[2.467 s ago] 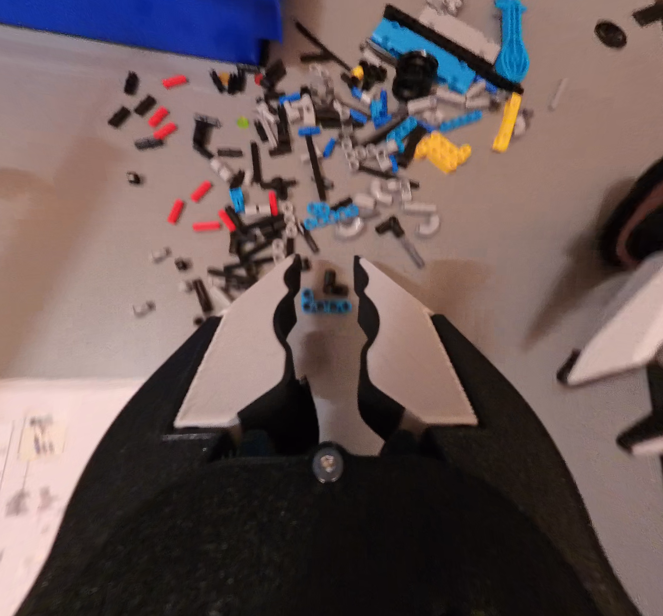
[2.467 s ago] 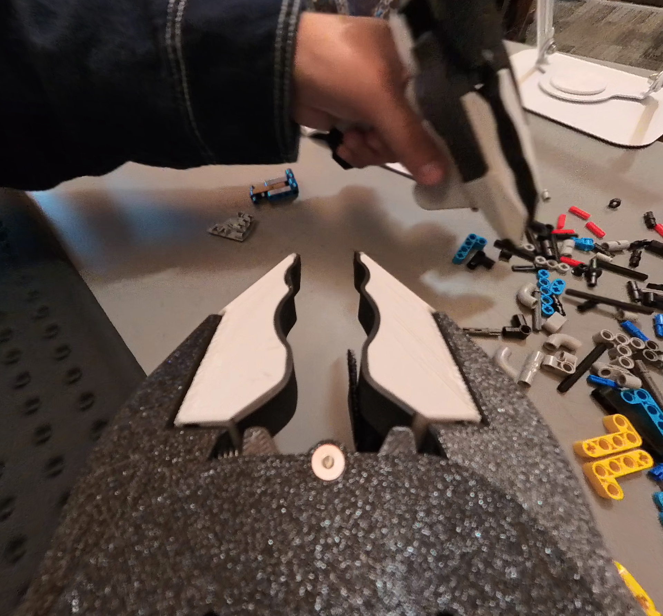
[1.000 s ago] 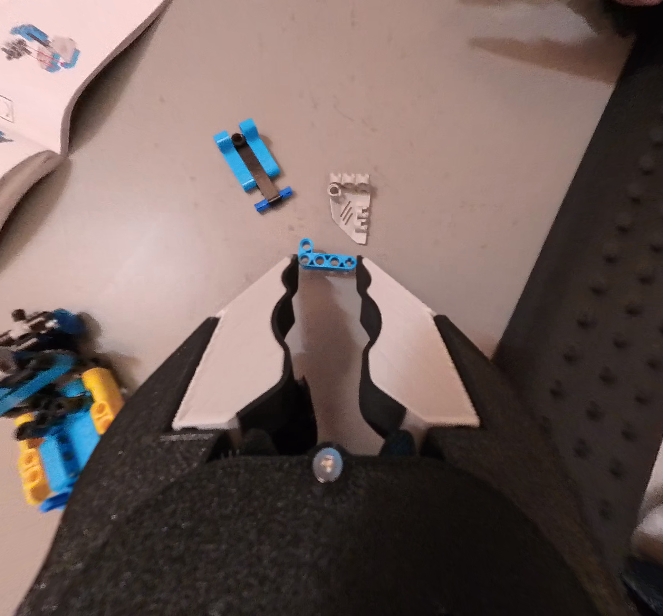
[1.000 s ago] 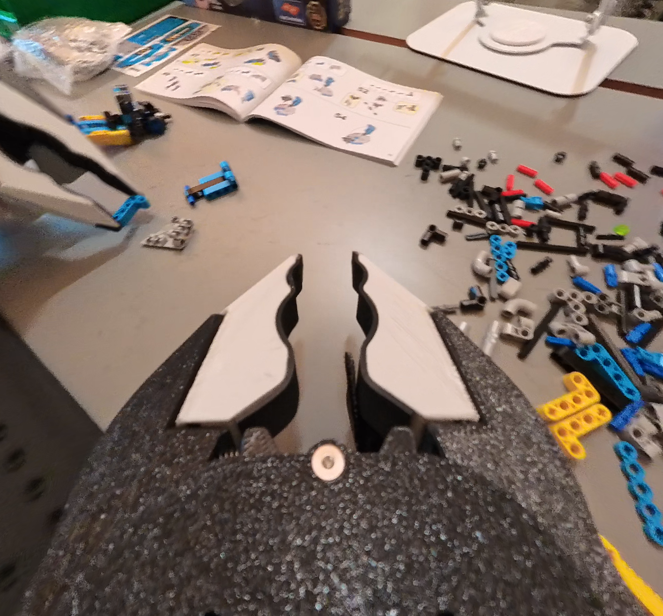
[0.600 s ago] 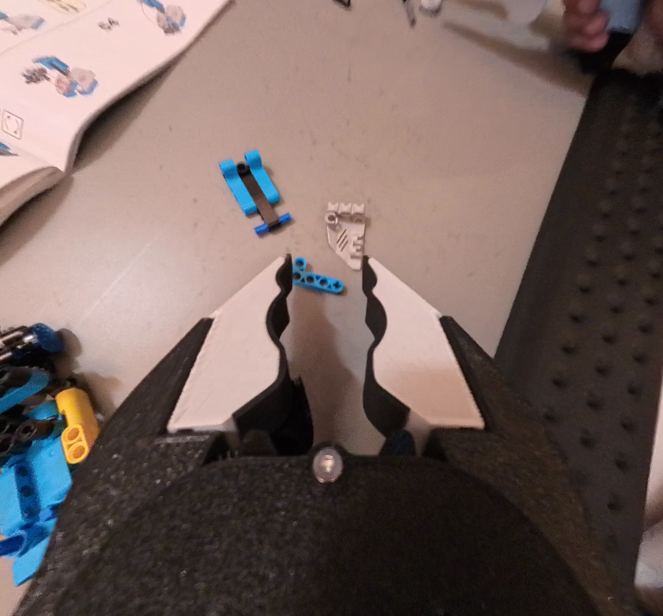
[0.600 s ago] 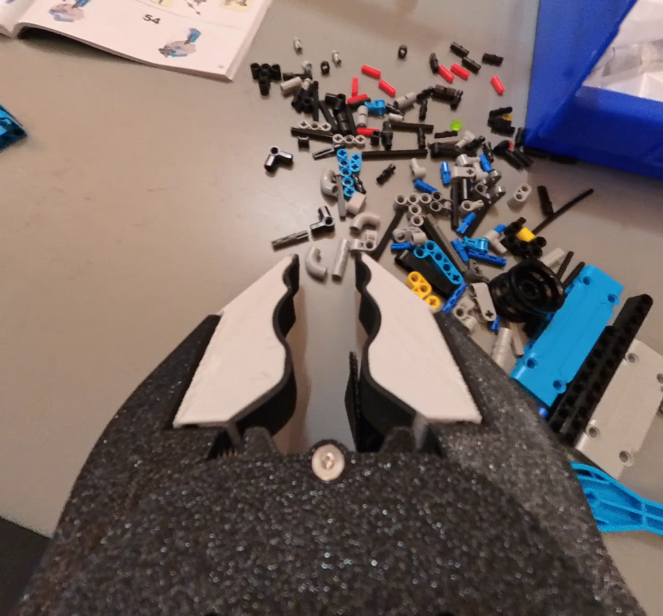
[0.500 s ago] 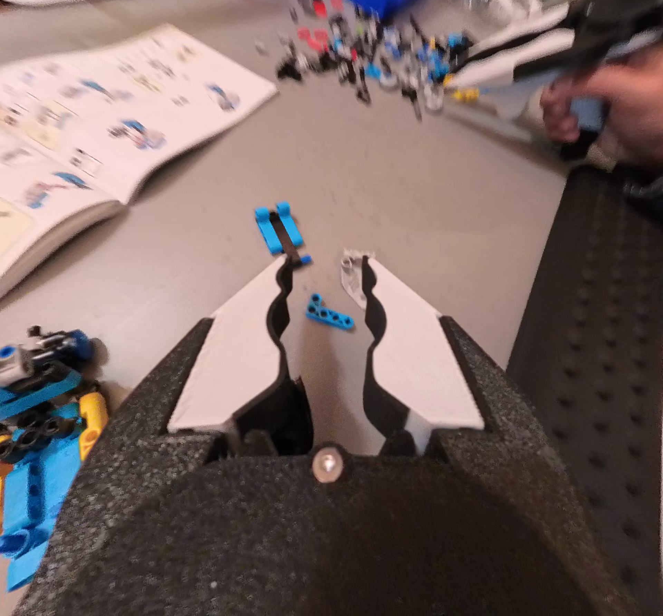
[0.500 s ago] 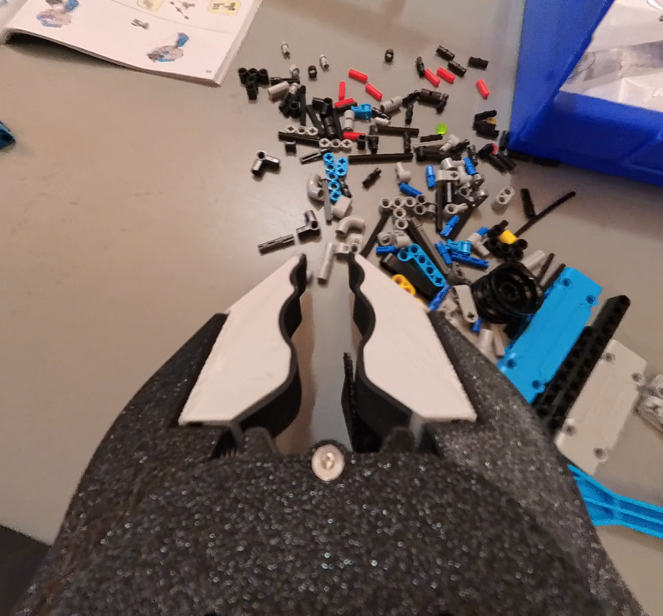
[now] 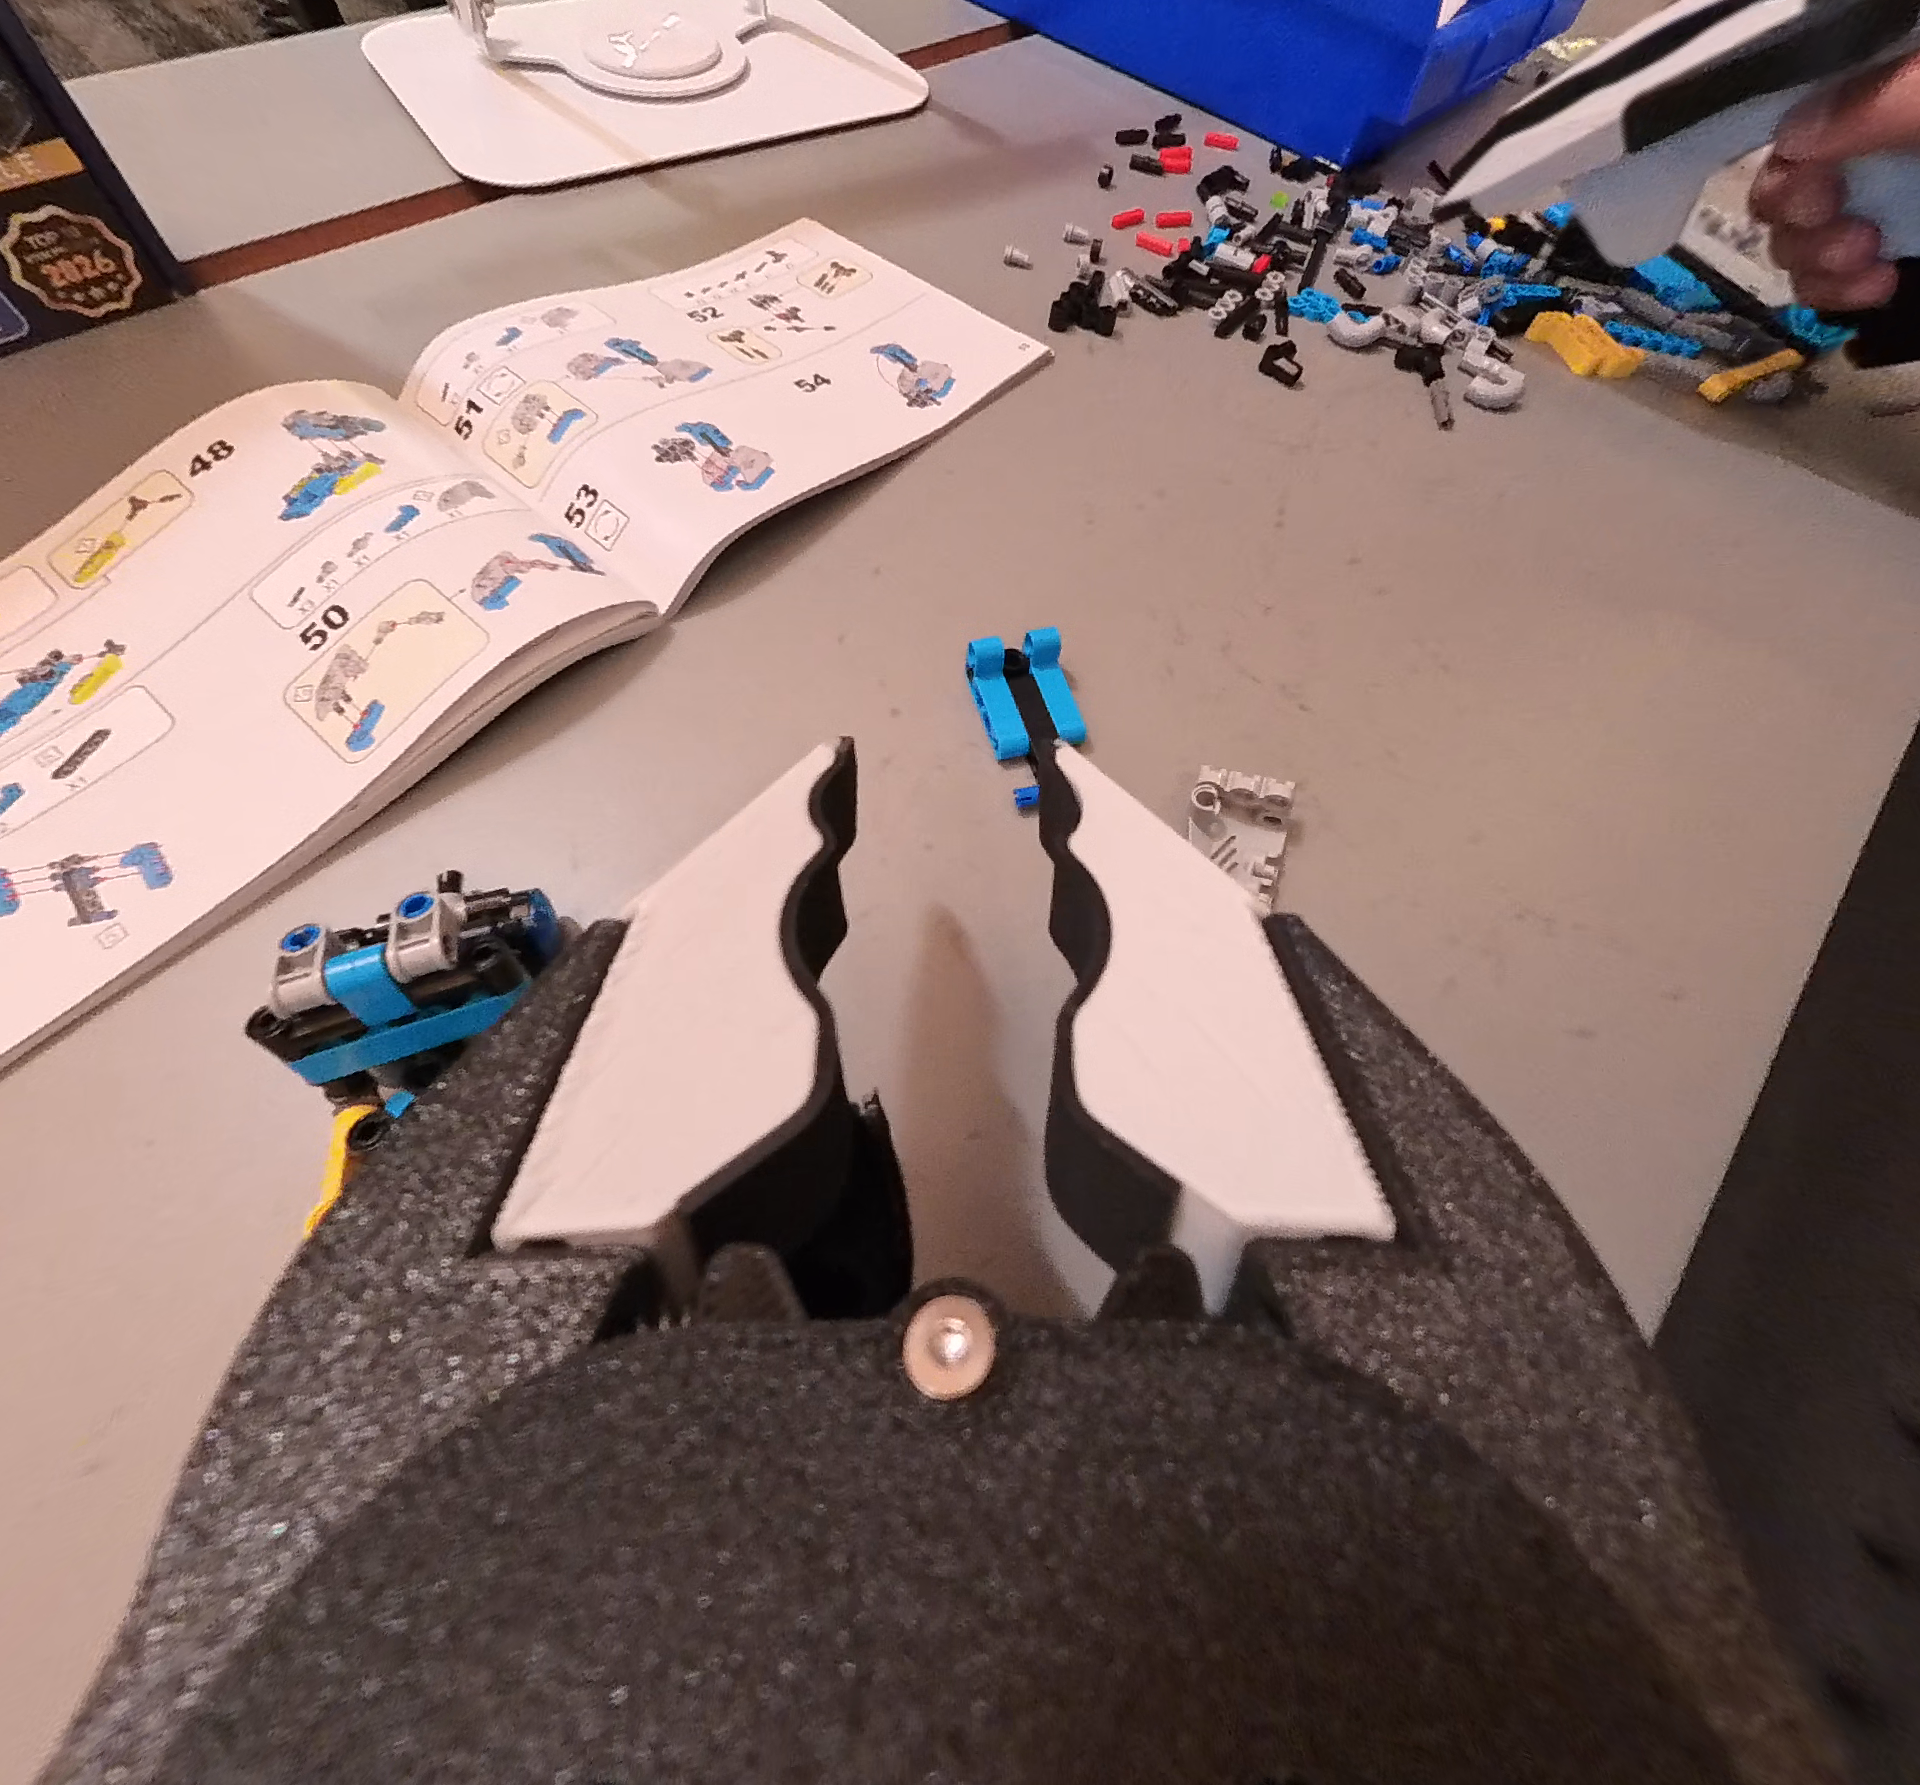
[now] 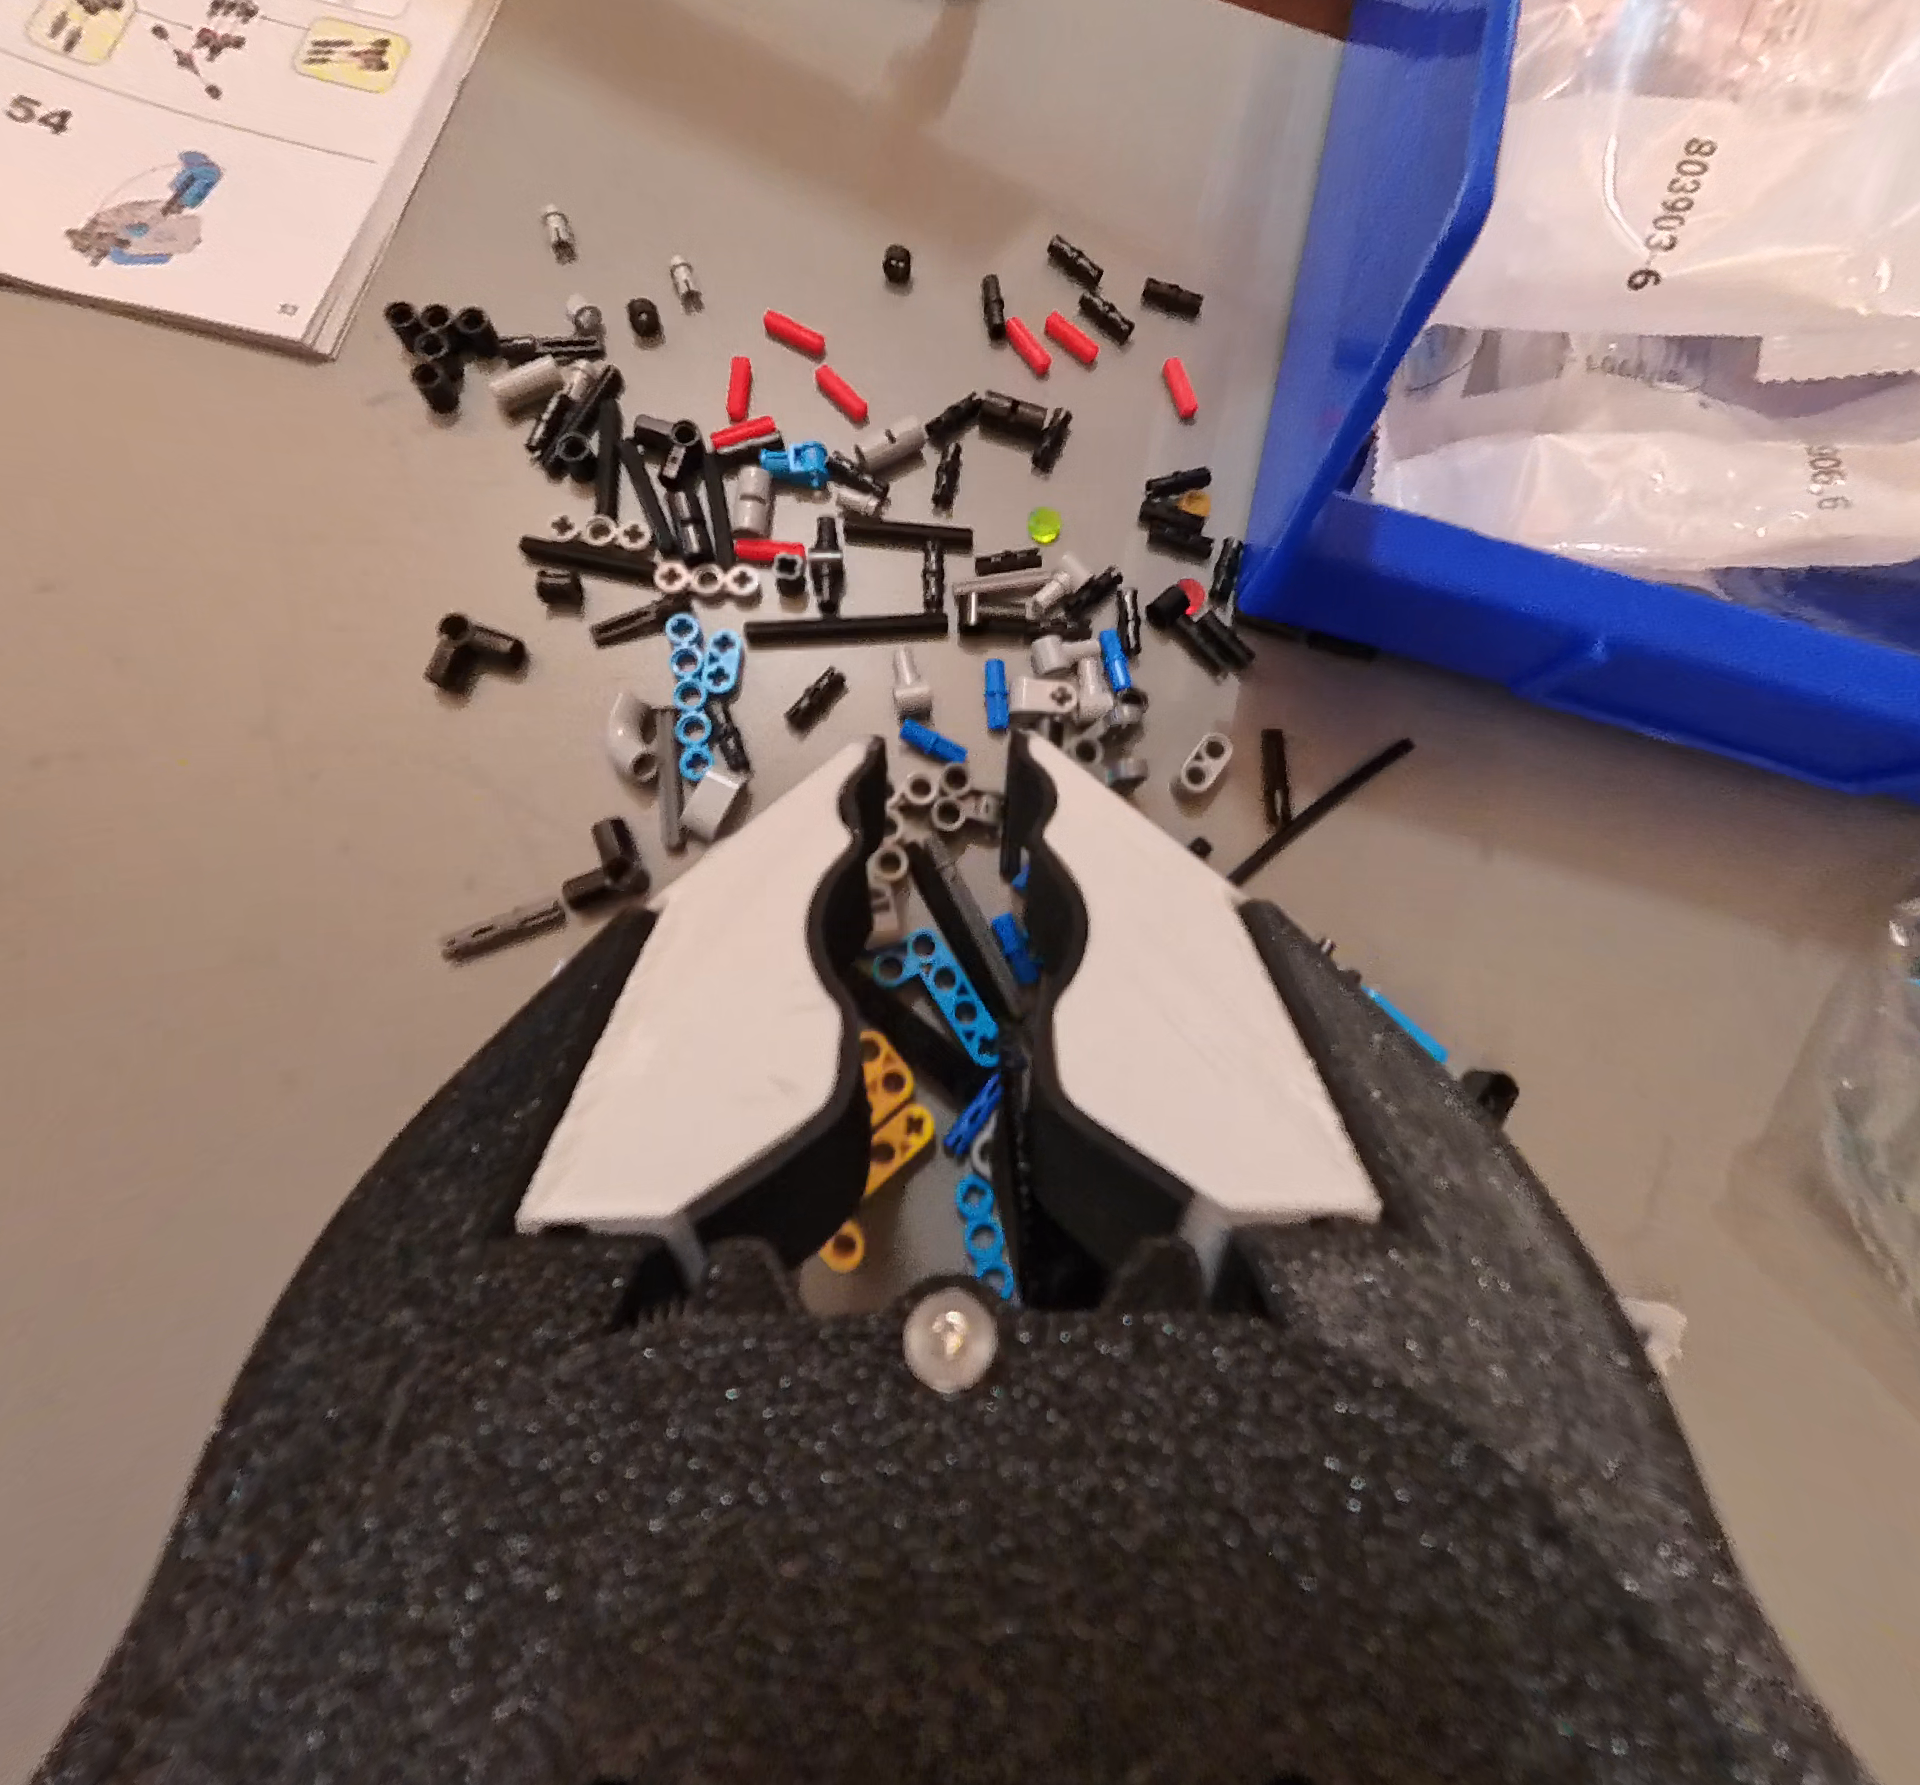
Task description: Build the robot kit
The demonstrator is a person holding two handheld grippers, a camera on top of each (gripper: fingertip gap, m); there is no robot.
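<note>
Over the grey tabletop [image 9: 1455, 592], the left gripper [image 9: 948, 769] hangs spread and empty, a small blue-and-black plastic brick assembly [image 9: 1023, 691] just beyond. Farther right, the right gripper [image 10: 945, 769], fingers parted, hovers over scattered light, stiff plastic pieces [image 10: 831, 530].

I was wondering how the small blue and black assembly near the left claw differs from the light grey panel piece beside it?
The blue and black assembly is two blue beams with a black strip between them; the grey panel piece is a single light grey part. The assembly lies just beyond the left claw, while the panel sits to its right, partly hidden behind a finger. Both lie loose on the grey table, apart from the parts pile.
</note>
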